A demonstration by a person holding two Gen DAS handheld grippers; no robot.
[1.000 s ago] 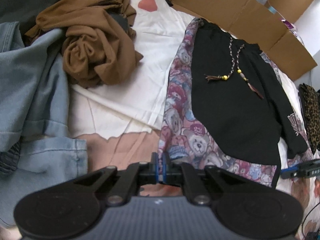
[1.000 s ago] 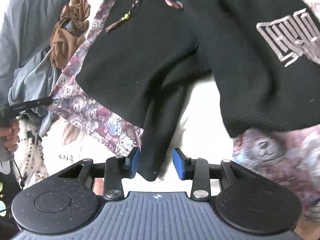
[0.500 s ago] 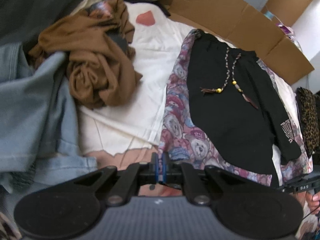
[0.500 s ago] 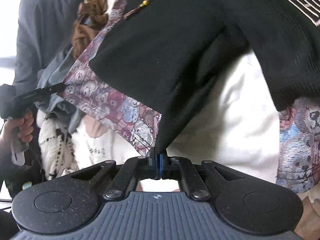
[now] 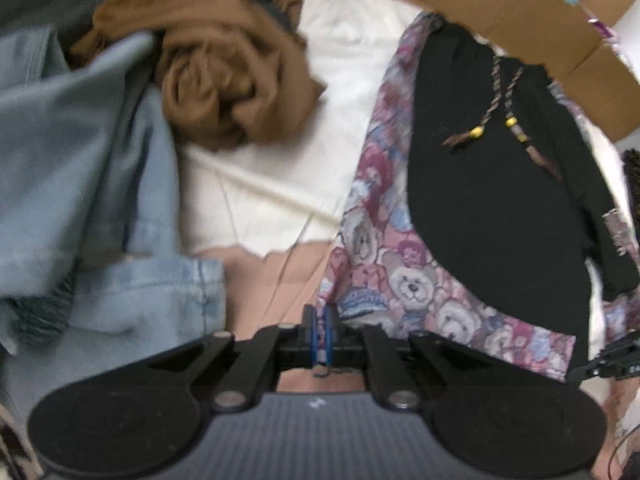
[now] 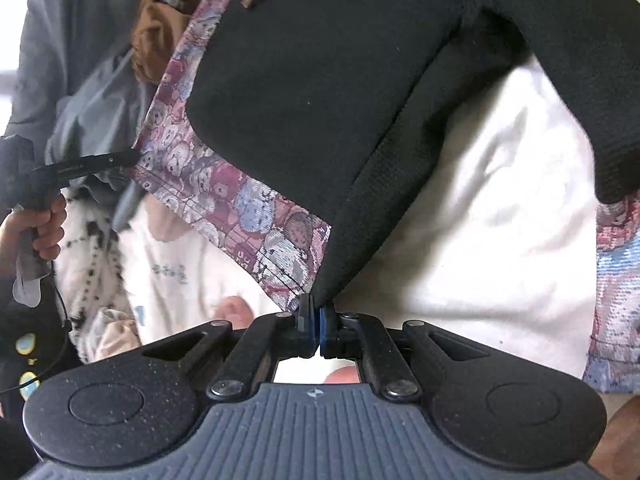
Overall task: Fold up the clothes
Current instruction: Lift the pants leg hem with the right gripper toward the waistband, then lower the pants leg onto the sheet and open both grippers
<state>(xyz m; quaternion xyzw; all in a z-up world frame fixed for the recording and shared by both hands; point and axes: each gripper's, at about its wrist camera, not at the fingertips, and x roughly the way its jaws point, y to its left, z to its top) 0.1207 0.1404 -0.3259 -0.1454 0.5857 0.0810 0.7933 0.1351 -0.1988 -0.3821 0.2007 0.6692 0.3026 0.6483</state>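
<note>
Item: black top (image 6: 320, 92), laid over a teddy-bear print cloth (image 6: 224, 196), centre of the right wrist view. Right gripper (image 6: 316, 316), lower centre, clenched on the top's lower corner, which rises taut. Left gripper (image 5: 319, 334) clenched; it seems to pinch the print cloth's edge, though blur leaves this uncertain. Step, judged: corners gripped, fold starting; next, carry them across evenly. Left wrist view alone shows brown garment (image 5: 224, 76), denim (image 5: 80, 160), cardboard (image 5: 520, 20); right view alone shows the person's hand (image 6: 40, 228)

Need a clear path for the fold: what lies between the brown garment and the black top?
In the left wrist view, white fabric lies next to the brown garment, then the teddy-bear print cloth's edge, on which the black top lies.
</note>
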